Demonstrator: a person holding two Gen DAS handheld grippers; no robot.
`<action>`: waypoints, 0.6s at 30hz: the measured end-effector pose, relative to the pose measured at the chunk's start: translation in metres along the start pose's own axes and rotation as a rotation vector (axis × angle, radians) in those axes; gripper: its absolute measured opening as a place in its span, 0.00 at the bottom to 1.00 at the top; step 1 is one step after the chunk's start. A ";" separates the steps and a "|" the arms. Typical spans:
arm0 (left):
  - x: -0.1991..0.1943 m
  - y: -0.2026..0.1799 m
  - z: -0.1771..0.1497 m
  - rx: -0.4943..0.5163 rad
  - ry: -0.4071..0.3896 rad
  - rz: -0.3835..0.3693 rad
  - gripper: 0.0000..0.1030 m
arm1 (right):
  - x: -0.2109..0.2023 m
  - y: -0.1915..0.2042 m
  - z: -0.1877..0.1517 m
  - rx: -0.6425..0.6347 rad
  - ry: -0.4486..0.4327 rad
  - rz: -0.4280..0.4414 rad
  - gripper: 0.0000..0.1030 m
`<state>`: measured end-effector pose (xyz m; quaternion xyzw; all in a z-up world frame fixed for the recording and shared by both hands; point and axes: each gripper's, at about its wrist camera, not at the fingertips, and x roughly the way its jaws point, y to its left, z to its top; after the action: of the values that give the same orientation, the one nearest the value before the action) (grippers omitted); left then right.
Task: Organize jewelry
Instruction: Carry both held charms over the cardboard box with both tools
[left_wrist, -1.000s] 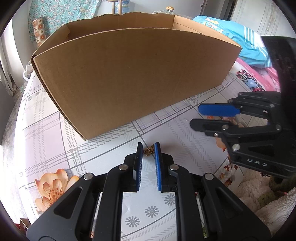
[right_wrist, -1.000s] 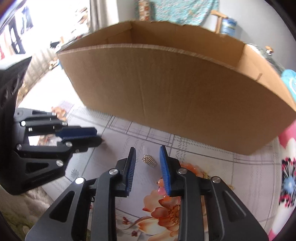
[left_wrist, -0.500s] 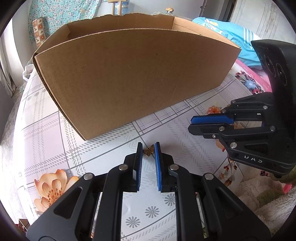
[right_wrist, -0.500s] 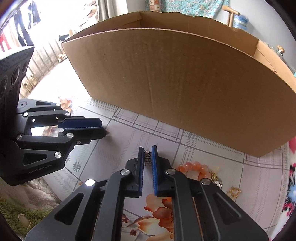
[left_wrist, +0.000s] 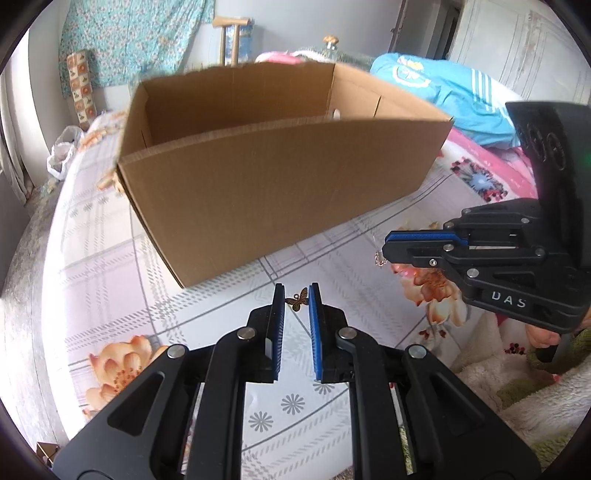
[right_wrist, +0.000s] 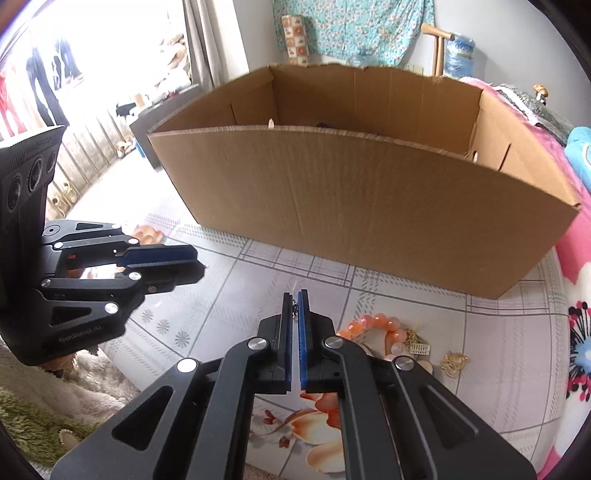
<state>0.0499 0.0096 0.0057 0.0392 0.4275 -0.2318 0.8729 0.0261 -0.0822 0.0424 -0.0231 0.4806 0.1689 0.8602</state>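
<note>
A small bronze butterfly charm (left_wrist: 298, 299) is pinched between the blue pads of my left gripper (left_wrist: 296, 295), held above the patterned cloth. My right gripper (right_wrist: 295, 301) is shut on a small silver charm (right_wrist: 295, 309), which peeks out between its tips. In the left wrist view, the right gripper (left_wrist: 386, 249) hovers at the right with the silver charm (left_wrist: 378, 257) dangling from its tip. In the right wrist view, the left gripper (right_wrist: 199, 264) is at the left. An open cardboard box (left_wrist: 277, 184) stands just beyond both grippers.
An orange bead bracelet (right_wrist: 373, 325), a silver comb-like piece (right_wrist: 419, 348) and a gold chain piece (right_wrist: 454, 360) lie on the floral cloth (right_wrist: 498, 332) right of my right gripper. A fluffy green-and-white rug (left_wrist: 517, 387) sits at the near edge. Blue clothing (left_wrist: 443, 96) lies behind the box.
My right gripper closed on the small silver charm and lifted it off the cloth. Both grippers rose, so the box's inside now shows. The left kept its hold on the butterfly.
</note>
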 end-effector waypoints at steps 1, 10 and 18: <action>-0.003 -0.001 0.001 0.002 -0.006 0.002 0.11 | -0.004 -0.001 0.000 0.007 -0.009 0.005 0.03; -0.064 -0.007 0.032 0.040 -0.142 -0.069 0.11 | -0.062 -0.005 0.029 0.042 -0.176 0.092 0.03; -0.065 0.005 0.114 0.049 -0.167 -0.107 0.11 | -0.068 -0.035 0.106 0.037 -0.282 0.173 0.03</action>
<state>0.1005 0.0082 0.1265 0.0183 0.3489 -0.2908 0.8907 0.0909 -0.1123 0.1517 0.0580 0.3583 0.2350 0.9017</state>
